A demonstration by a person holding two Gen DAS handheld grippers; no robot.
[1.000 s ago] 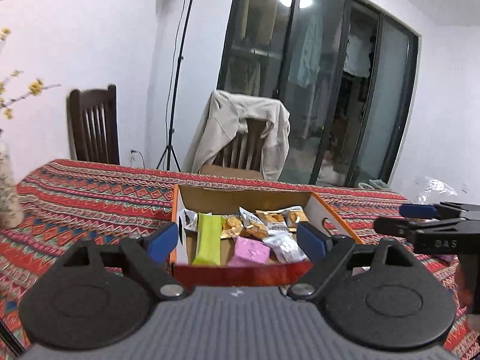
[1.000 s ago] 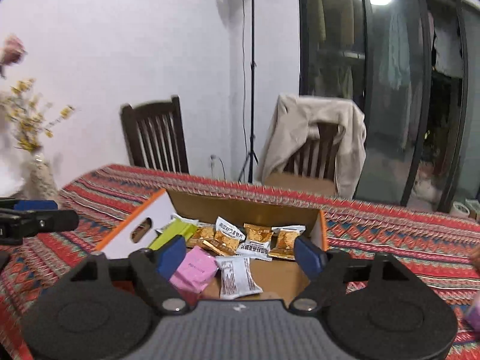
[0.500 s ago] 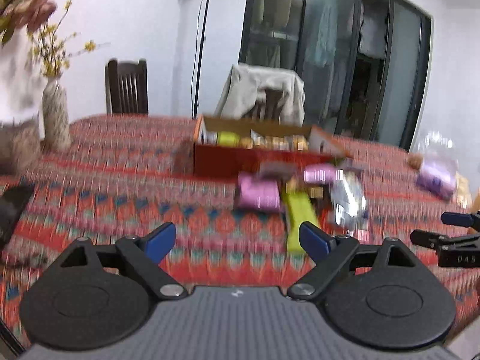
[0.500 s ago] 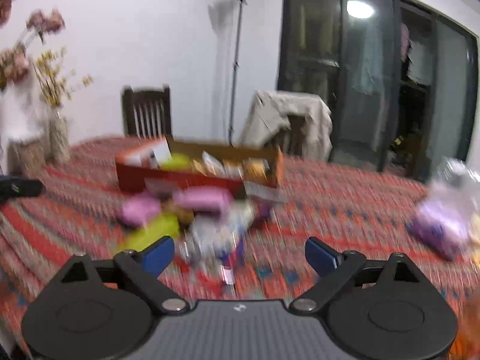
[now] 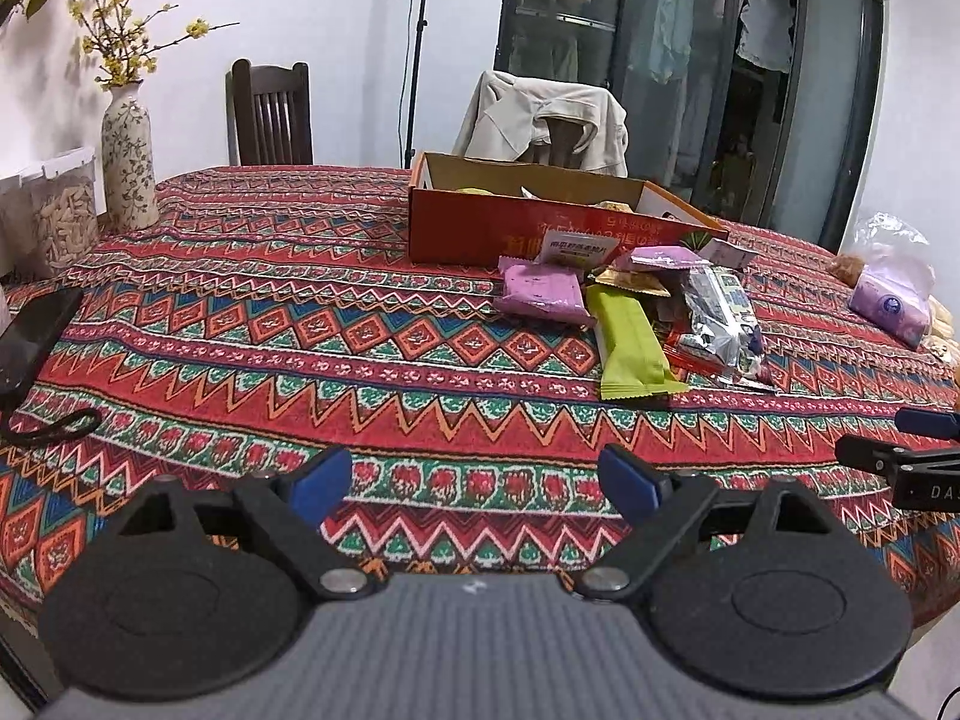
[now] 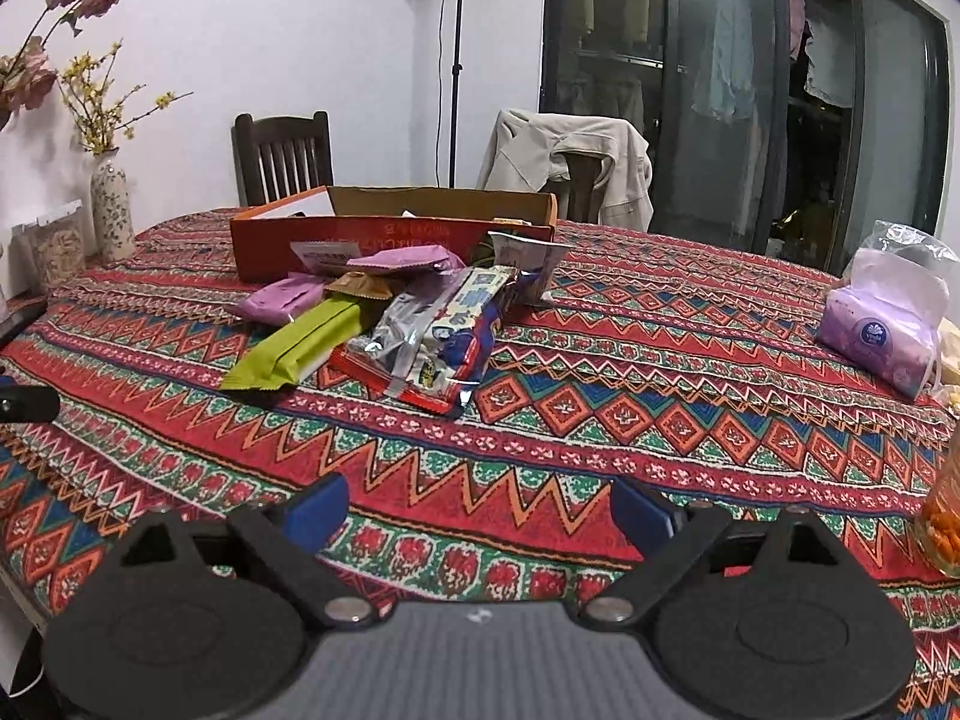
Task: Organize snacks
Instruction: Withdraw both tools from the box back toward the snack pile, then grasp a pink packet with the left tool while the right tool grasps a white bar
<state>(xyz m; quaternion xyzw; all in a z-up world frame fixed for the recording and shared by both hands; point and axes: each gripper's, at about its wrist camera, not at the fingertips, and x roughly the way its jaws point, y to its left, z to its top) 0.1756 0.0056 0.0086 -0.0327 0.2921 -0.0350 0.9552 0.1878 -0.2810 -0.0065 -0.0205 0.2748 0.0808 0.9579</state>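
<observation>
An orange cardboard box [image 5: 474,228] [image 6: 360,240] stands on the far half of the table with a few snacks inside. A pile of snack packets lies just in front of it: a green bar [image 5: 630,348] [image 6: 294,348], pink packets [image 5: 543,291] [image 6: 282,300], a silver-blue bag [image 5: 720,312] [image 6: 444,330]. My left gripper [image 5: 474,483] is open and empty near the table's front edge. My right gripper [image 6: 477,507] is open and empty, also near the front edge; it shows at the right in the left wrist view [image 5: 900,456].
A patterned red tablecloth [image 5: 300,330] covers the table. A vase [image 5: 127,174], a jar [image 5: 63,216] and a black phone [image 5: 33,336] are at the left. A purple tissue pack [image 6: 882,330] in a plastic bag lies at the right. Chairs stand behind the table.
Both grippers have pulled back from over the box to the table's front edge. The loose snack pile in front of the box has come into view.
</observation>
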